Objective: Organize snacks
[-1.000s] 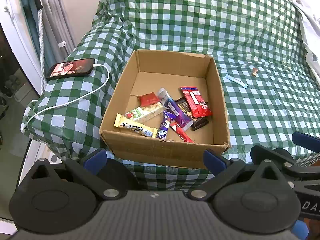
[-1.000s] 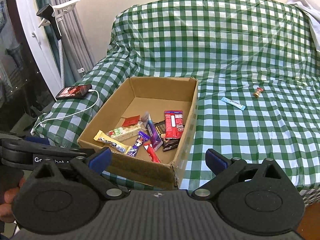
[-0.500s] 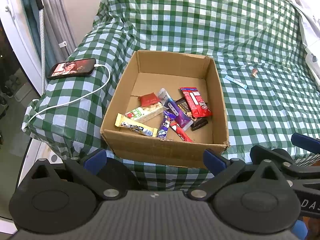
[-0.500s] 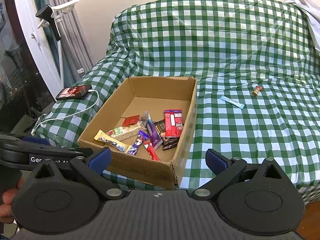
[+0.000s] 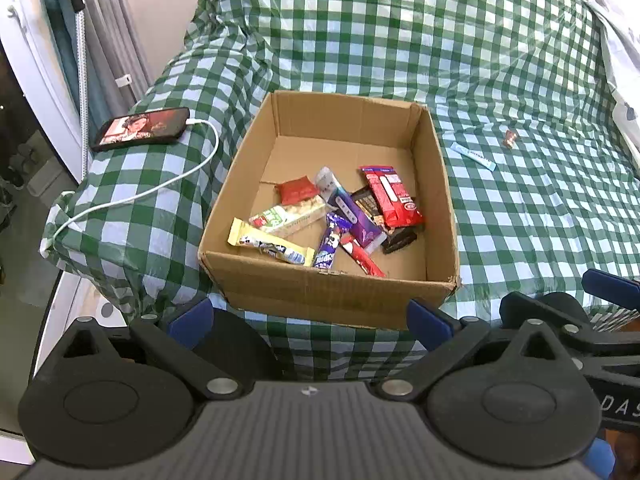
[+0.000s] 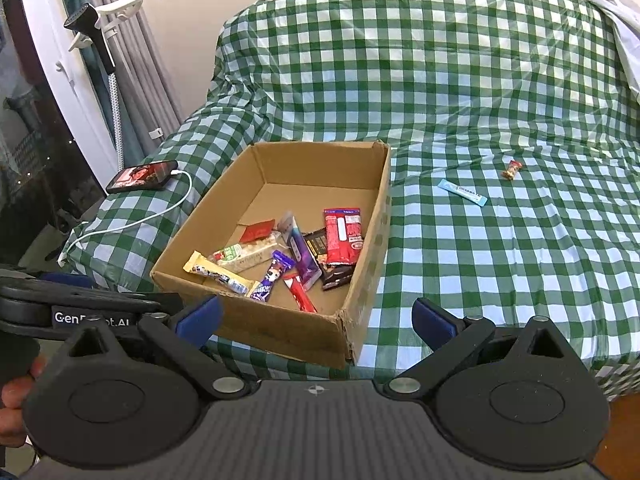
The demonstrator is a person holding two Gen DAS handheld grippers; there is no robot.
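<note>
An open cardboard box sits on the green checked cloth and holds several snack bars, among them a red packet and a yellow bar. Two loose snacks lie on the cloth to the box's right: a light-blue stick and a small brown candy. My left gripper is open and empty, just short of the box's near wall. My right gripper is likewise open and empty, near the box's front right corner.
A phone with a white charging cable lies on the cloth left of the box. Curtains and a white door frame stand at far left. White fabric lies at the right edge.
Both grippers have drawn slightly back and up, so the box appears a little farther away. Nothing was picked up or released.
</note>
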